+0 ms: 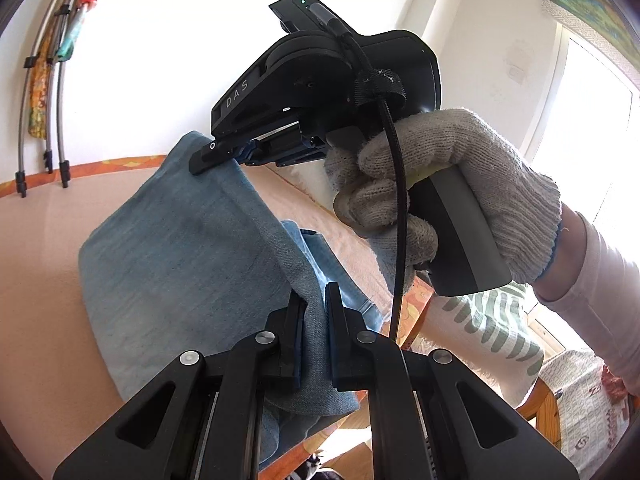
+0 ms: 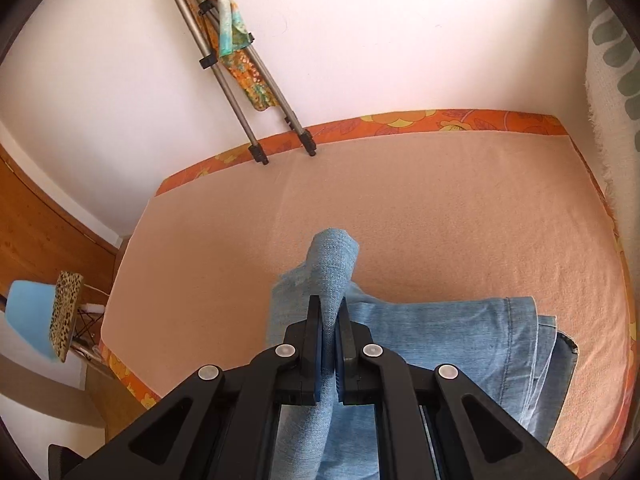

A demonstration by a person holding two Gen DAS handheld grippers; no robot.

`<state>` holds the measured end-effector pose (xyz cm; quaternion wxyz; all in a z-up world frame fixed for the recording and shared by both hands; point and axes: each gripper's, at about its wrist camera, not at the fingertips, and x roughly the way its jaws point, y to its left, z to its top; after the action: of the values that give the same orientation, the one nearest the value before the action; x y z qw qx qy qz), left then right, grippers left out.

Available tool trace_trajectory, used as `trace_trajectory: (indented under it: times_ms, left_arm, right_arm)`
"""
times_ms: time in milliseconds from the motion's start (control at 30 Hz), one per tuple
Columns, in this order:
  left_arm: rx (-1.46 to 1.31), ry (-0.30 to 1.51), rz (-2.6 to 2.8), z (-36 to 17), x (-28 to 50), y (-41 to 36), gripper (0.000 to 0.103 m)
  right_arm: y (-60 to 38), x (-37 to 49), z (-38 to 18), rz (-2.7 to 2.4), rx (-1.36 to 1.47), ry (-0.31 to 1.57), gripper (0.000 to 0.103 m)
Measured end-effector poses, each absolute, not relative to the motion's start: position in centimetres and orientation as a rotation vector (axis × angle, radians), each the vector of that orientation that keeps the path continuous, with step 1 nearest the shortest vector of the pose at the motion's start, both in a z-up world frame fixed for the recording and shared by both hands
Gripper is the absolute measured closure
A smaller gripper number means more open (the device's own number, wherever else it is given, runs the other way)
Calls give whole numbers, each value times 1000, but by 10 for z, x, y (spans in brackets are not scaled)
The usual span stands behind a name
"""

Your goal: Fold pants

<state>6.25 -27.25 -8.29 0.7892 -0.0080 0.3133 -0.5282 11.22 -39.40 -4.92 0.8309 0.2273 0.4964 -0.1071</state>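
Light blue denim pants point(image 1: 192, 256) hang lifted over a peach-covered bed point(image 1: 40, 264). My left gripper point(image 1: 314, 300) is shut on a fold of the denim near the bottom of the left wrist view. Across the cloth, my right gripper point(image 1: 216, 154), held in a gloved hand point(image 1: 448, 176), pinches the far edge of the same panel. In the right wrist view my right gripper point(image 2: 330, 312) is shut on a raised ridge of the pants point(image 2: 440, 340), whose legs lie flat on the bed point(image 2: 400, 208) to the right, hems toward the bed's right side.
A folded metal rack point(image 2: 240, 92) with a colourful cloth leans on the white wall behind the bed. An orange floral border point(image 2: 440, 120) edges the mattress. A blue lamp point(image 2: 28, 312) stands at lower left. A patterned curtain point(image 1: 492, 332) hangs beside a bright window point(image 1: 592, 128).
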Motion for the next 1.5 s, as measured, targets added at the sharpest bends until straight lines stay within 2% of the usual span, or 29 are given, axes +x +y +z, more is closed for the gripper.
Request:
trace_trajectory:
  times_ms: [400, 900, 1000, 1067, 1133, 1200, 1300, 1367, 1500]
  left_arm:
    - [74, 745, -1261, -109, 44, -369, 95]
    - [121, 812, -1279, -130, 54, -394, 95]
    - [120, 831, -1287, -128, 55, -396, 93]
    - [117, 836, -1304, -125, 52, -398, 85]
    - [128, 844, -1318, -122, 48, -399, 75]
    - [130, 828, -1316, -114, 46, -395, 67]
    - [125, 835, -1325, -103, 46, -384, 66]
    - [135, 823, -1317, -93, 49, -372, 65]
    - [156, 790, -1273, -65, 65, -343, 65]
  right_arm:
    - [-494, 35, -72, -347, 601, 1015, 101]
    - [-538, 10, -120, -377, 661, 1036, 101]
    - [-535, 10, -114, -399, 604, 1035, 92]
    - [-535, 8, -106, -444, 550, 1034, 74]
    - [-536, 1, -96, -473, 536, 1014, 62]
    - [-537, -6, -85, -481, 531, 995, 62]
    - [-535, -20, -66, -508, 514, 958, 61]
    - [-532, -30, -53, -519, 509, 921, 51]
    - [-520, -51, -24, -533, 475, 844, 41]
